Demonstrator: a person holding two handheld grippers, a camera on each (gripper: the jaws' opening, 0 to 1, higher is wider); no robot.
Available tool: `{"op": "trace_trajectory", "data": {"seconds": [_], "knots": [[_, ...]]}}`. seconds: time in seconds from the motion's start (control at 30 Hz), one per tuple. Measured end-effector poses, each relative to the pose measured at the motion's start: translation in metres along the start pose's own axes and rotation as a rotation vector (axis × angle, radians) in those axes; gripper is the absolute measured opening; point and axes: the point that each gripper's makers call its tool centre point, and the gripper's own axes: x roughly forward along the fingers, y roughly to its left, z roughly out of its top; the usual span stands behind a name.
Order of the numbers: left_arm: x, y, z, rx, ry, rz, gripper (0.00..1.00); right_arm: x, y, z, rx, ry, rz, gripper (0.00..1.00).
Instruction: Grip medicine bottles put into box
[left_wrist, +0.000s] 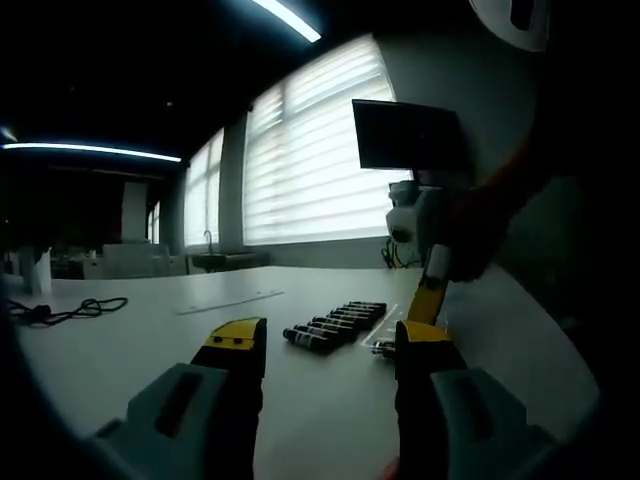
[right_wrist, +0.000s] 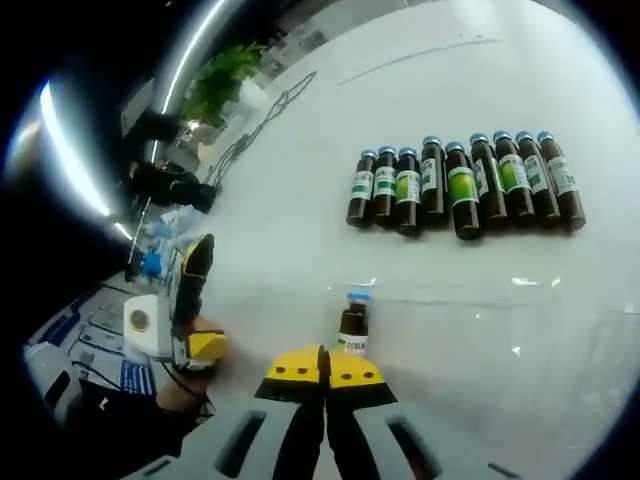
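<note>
left tool (left_wrist: 330, 345): jaws apart, level above table | right tool (right_wrist: 324, 372): jaws together, pointing down

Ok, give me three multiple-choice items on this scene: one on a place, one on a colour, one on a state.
1. Where is the lone bottle?
A. In the middle of the row
B. Just ahead of the right gripper, apart from the row
C. Beside the plant

2. What colour are the bottle caps?
A. Red
B. White
C. Blue

3. How do the left gripper's jaws stand?
A. Wide apart
B. Shut on a bottle
C. Shut on a cable

Key: 1 B, the lone bottle sits by the right gripper, away from the row of bottles. 2 C, each of the caps is blue. 3 A, table shows between the yellow tips of the left gripper.
</note>
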Motion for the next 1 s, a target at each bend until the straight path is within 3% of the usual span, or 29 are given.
{"op": "trace_trajectory", "data": {"seconds": [0.33,0.43,0.63,0.83,1.0], "knots": [[0.0,0.0,-0.002,0.003,0.002,-0.005,0.44,0.0,0.006,0.003,0.009,-0.023,0.027,0.0],[0.0,0.0,-0.002,0.003,0.003,-0.004,0.44,-0.002,0.009,0.012,-0.041,-0.057,0.019,0.0],[0.0,-0.001,-0.002,0.006,0.006,-0.002,0.44,-0.022,-0.02,0.039,-0.162,-0.116,-0.107,0.0],[0.0,-0.002,-0.001,0.008,0.006,-0.004,0.44,-0.032,-0.056,0.039,-0.181,-0.089,-0.204,0.0],[0.0,-0.003,0.0,0.011,0.009,-0.004,0.44,-0.033,-0.065,0.035,-0.178,-0.084,-0.227,0.0]]}}
